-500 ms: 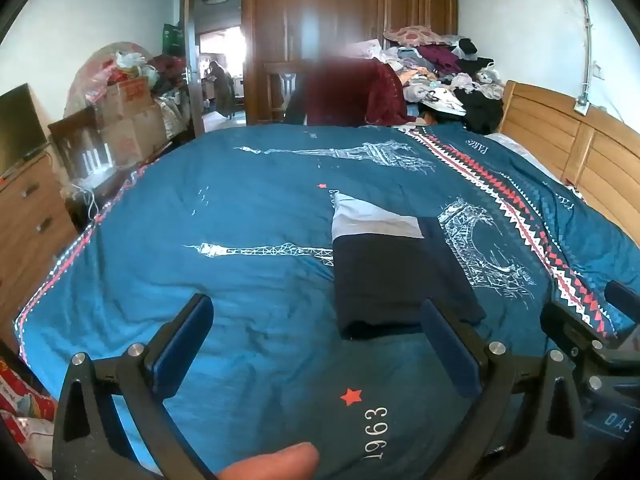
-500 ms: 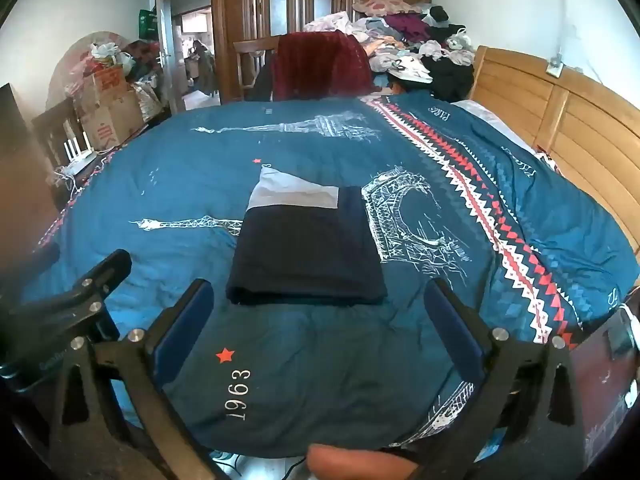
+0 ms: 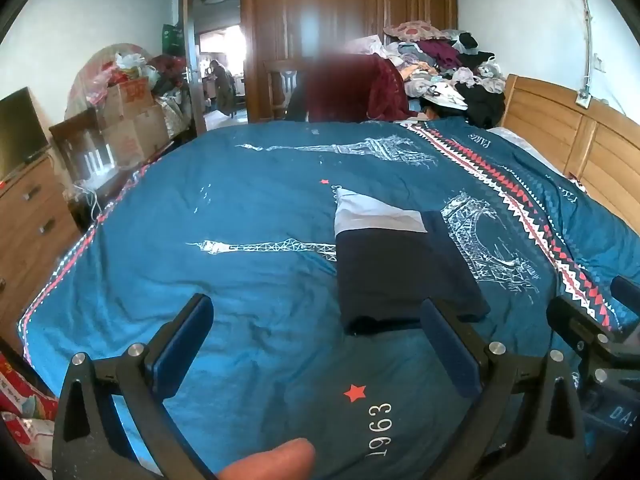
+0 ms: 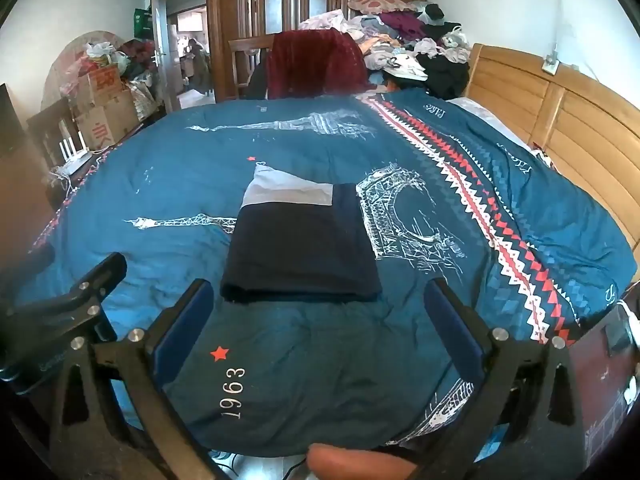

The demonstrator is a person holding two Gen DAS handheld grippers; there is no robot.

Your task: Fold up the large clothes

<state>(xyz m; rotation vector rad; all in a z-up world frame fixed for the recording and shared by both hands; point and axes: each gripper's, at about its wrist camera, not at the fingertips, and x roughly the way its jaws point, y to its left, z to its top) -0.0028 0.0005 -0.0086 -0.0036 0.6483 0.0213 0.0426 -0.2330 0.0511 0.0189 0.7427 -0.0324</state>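
Note:
A dark navy garment [image 3: 400, 276] [image 4: 300, 256] lies folded into a neat rectangle on the blue bedspread [image 3: 248, 280] [image 4: 320, 368], with a pale grey panel showing at its far end. My left gripper [image 3: 316, 328] hovers open over the near edge of the bed, the garment just ahead of its right finger. My right gripper [image 4: 316, 312] is open too, with the garment's near edge straight ahead between the fingers and apart from them. Nothing is held in either one. A fingertip shows at the bottom of both views.
A heap of unfolded clothes [image 3: 448, 64] [image 4: 404, 40] is piled at the far right by the wooden headboard [image 3: 580, 152]. A chair draped in red cloth [image 4: 316, 64] stands beyond the bed. Cardboard boxes [image 3: 132, 120] and a dresser [image 3: 28, 216] line the left side.

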